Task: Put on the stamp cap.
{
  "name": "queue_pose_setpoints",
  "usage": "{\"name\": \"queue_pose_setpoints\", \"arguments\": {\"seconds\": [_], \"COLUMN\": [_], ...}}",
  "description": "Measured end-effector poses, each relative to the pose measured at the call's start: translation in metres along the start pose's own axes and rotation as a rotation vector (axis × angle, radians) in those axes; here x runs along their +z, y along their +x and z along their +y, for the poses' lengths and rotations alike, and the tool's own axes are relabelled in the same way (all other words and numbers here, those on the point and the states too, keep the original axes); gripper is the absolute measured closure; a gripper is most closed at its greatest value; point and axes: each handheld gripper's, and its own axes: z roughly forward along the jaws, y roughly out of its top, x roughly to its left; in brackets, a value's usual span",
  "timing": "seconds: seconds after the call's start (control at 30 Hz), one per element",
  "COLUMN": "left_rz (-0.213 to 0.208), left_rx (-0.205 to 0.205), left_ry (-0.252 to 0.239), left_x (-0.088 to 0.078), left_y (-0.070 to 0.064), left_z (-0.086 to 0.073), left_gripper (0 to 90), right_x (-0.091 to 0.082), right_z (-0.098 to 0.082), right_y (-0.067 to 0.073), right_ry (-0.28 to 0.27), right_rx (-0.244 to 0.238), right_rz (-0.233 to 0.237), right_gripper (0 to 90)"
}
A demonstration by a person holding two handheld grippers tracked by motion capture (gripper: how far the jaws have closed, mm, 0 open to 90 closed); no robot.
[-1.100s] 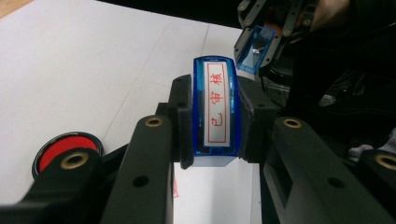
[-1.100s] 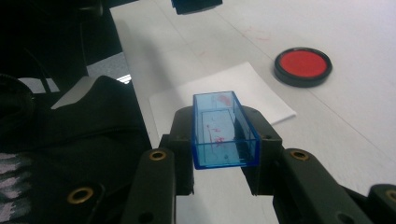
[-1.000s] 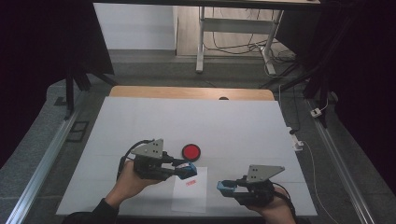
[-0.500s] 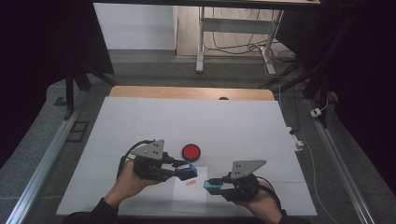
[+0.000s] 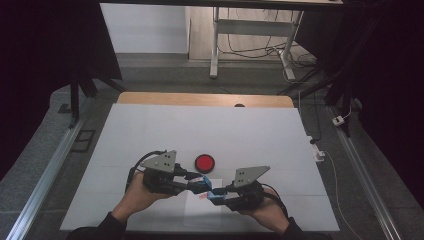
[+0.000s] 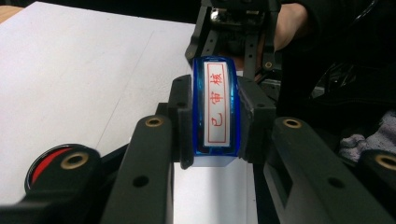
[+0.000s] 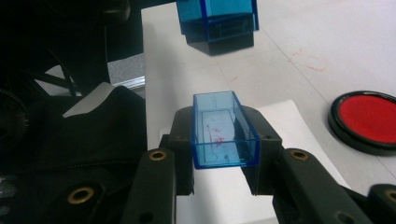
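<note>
grippers: left gripper (image 6: 215, 121) clamps stamp (image 6: 217, 109), right gripper (image 7: 224, 140) clamps cap (image 7: 223, 130).

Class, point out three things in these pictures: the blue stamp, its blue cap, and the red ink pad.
blue stamp (image 6: 217, 108): left gripper view, on its lettered printing face.
blue cap (image 7: 224, 133): right gripper view, on its open hollow inside.
red ink pad (image 5: 204, 162): high view, on its red centre.

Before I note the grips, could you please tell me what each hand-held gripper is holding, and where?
The left hand-held gripper clamps the blue stamp by its long sides, face outward. The right hand-held gripper clamps the stamp's open blue cap by its side walls.
</note>
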Motion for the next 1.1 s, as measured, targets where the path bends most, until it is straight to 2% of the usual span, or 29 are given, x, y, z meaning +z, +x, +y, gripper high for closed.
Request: {"name": "queue_pose_setpoints", "arguments": {"seconds": [0.37, 0.5, 0.87, 1.1], "left_rz": [-0.017, -0.023, -0.036, -0.041], "left_rx": [0.024, 0.048, 0.087, 0.092], "left_ry": [-0.008, -0.001, 0.015, 0.01], "left_x": [0.0, 0.001, 0.004, 0.005], "left_y": [-0.001, -0.003, -0.005, -0.005], "left_z": [0.001, 0.001, 0.001, 0.0], "left_gripper": [70.7, 70.7, 70.8, 70.7], "right_x": [0.015, 0.019, 0.019, 0.017], "right_z": [0.007, 0.009, 0.013, 0.014], "right_y": [-0.002, -0.004, -0.002, -0.001], "right_ry": [0.015, 0.0, -0.021, -0.033], "right_rx": [-0.025, -0.024, -0.051, -0.053], "right_rz": [0.03, 0.05, 0.076, 0.087], "right_gripper": [68.5, 68.6, 68.7, 68.7]}}
